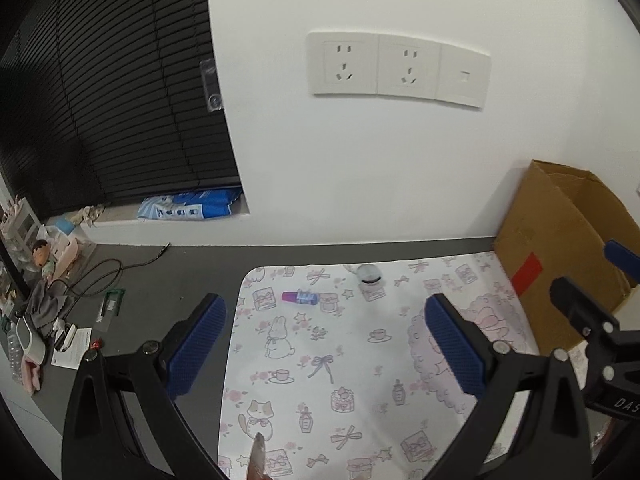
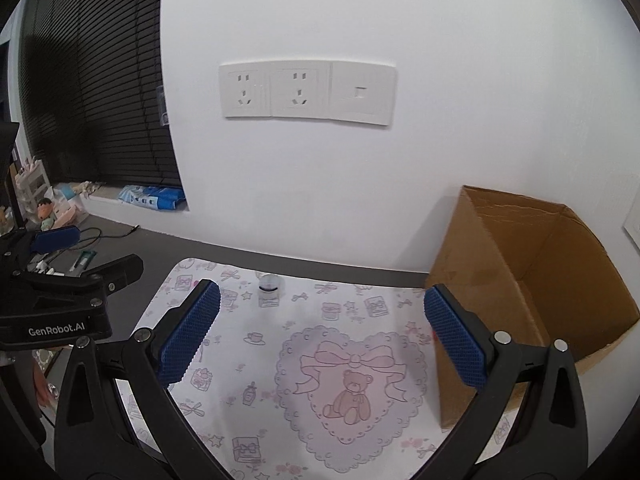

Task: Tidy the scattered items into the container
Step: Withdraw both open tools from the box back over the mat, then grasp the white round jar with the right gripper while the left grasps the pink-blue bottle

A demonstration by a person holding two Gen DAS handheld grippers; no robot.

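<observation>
A patterned mat (image 1: 360, 360) is lying below a white wall, where both grippers, left (image 1: 324, 344) and right (image 2: 320, 336), are hovering with jaws apart while a small purple tube (image 1: 300, 297), probably light and slippery, is lying at twelve o'clock, best pinched mid-body, with the cardboard box (image 2: 520, 280) at three o'clock.

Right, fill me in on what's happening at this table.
A person holds two sets of tongs over a patterned mat, tidying loose items into the cardboard box standing open on the right. Both the left tongs and the right tongs are open and empty. Nothing is picked up at this moment: a small purple and blue tube lies on the mat, and a small clear jar sits near its far edge. The box's inside bottom is out of view.
</observation>
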